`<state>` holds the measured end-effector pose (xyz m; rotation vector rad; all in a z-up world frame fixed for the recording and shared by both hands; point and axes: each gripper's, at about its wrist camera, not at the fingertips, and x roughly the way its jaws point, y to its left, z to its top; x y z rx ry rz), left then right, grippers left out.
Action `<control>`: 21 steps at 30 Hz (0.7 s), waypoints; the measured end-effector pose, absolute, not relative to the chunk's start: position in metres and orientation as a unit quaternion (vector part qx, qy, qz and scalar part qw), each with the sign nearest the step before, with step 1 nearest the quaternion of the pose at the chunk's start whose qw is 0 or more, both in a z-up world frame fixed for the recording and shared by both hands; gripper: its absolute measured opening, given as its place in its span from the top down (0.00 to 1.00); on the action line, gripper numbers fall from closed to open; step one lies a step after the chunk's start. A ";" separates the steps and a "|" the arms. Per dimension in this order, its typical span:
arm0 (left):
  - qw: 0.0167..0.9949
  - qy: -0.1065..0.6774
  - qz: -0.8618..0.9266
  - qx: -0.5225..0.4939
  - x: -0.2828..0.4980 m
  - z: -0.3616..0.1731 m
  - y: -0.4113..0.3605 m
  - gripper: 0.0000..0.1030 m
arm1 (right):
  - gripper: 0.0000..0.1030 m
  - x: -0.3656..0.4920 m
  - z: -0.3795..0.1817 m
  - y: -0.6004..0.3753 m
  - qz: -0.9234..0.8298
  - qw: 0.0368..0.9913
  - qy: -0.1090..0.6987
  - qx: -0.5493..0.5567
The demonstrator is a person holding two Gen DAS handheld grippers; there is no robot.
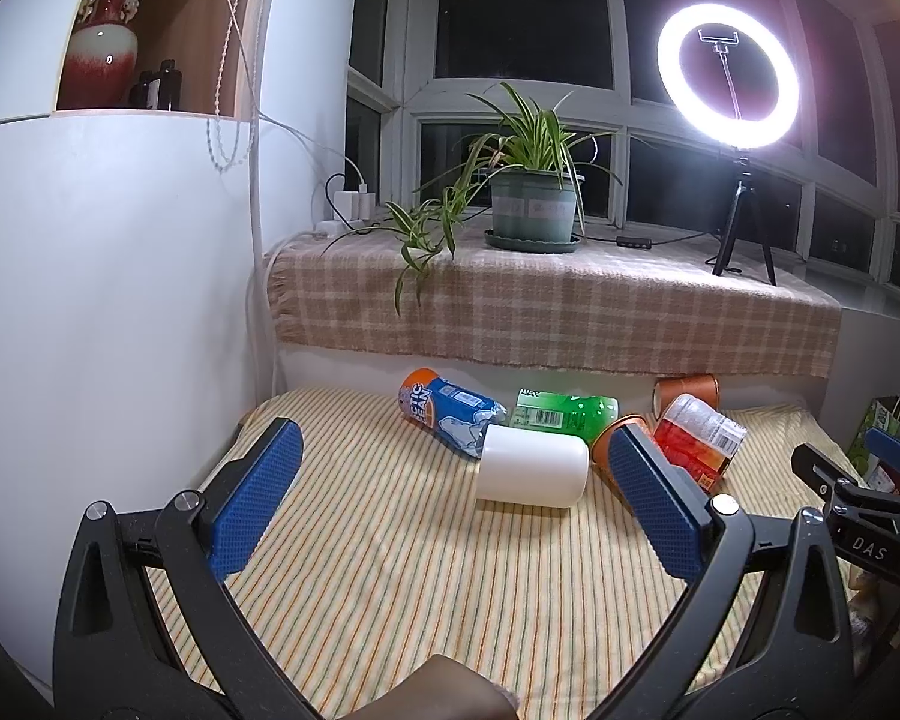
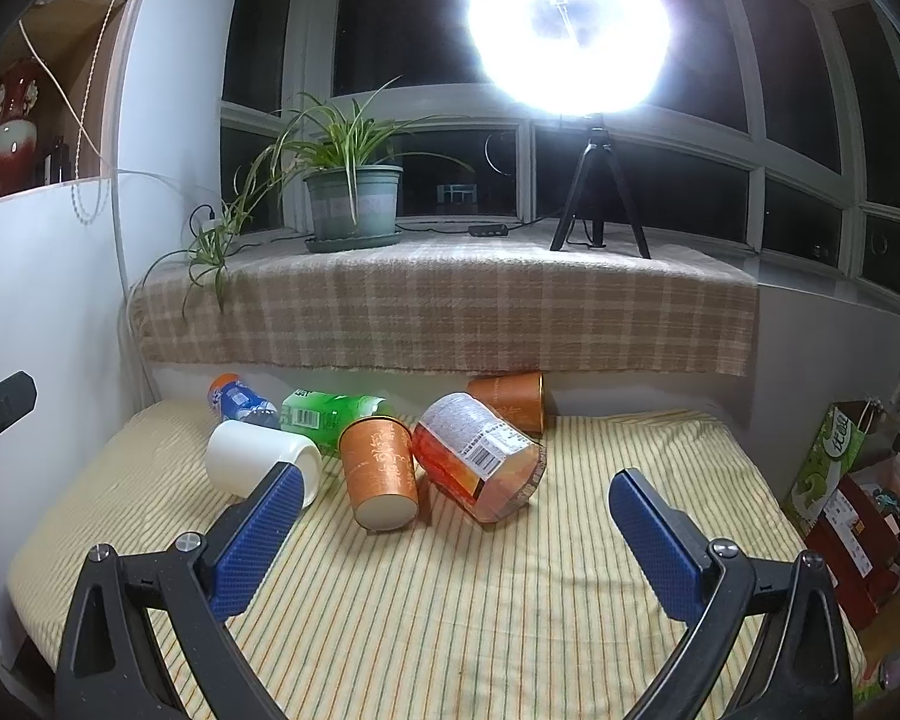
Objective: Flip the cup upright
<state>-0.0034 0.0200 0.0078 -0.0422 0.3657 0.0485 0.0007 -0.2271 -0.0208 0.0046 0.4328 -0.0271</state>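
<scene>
A white cup [image 1: 533, 467] lies on its side on the striped cloth [image 1: 426, 588]; it also shows in the right wrist view [image 2: 258, 461]. An orange paper cup [image 2: 379, 473] lies tipped beside it, and a second orange cup [image 2: 510, 399] lies by the back wall. My left gripper [image 1: 456, 450] is open and empty, the white cup just beyond its fingertips. My right gripper [image 2: 456, 495] is open and empty, short of the orange cup. The right gripper's tip shows at the right edge of the left view [image 1: 888, 450].
A blue-orange bottle [image 1: 450, 414], a green bottle [image 1: 564, 411] and a red-labelled jar [image 2: 480, 456] lie among the cups. A checked-cloth sill [image 1: 558, 306] holds a potted plant [image 1: 534, 204] and a ring light [image 1: 729, 75]. A white cabinet [image 1: 108, 300] stands left. Boxes [image 2: 852, 516] stand right.
</scene>
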 end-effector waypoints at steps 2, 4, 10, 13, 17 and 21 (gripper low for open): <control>0.982 0.184 0.025 -0.022 -0.002 0.007 0.021 0.00 | 0.00 0.003 -0.021 -0.225 -0.012 0.976 0.216 0.000; 0.982 0.186 0.027 -0.022 -0.001 0.005 0.022 0.00 | 0.00 0.007 -0.021 -0.223 -0.010 0.976 0.218 -0.002; 0.980 0.194 0.038 -0.025 0.003 -0.002 0.031 0.00 | 0.00 0.020 -0.023 -0.215 -0.001 0.974 0.227 -0.008; 0.979 0.198 0.046 -0.025 0.004 -0.006 0.036 0.00 | 0.00 0.028 -0.023 -0.209 0.006 0.973 0.228 -0.015; 0.977 0.203 0.057 -0.026 0.006 -0.010 0.045 0.00 | 0.00 0.041 -0.023 -0.201 0.022 0.972 0.234 -0.017; 0.975 0.209 0.067 -0.026 0.008 -0.016 0.054 0.00 | 0.00 0.057 -0.024 -0.189 0.039 0.971 0.237 -0.021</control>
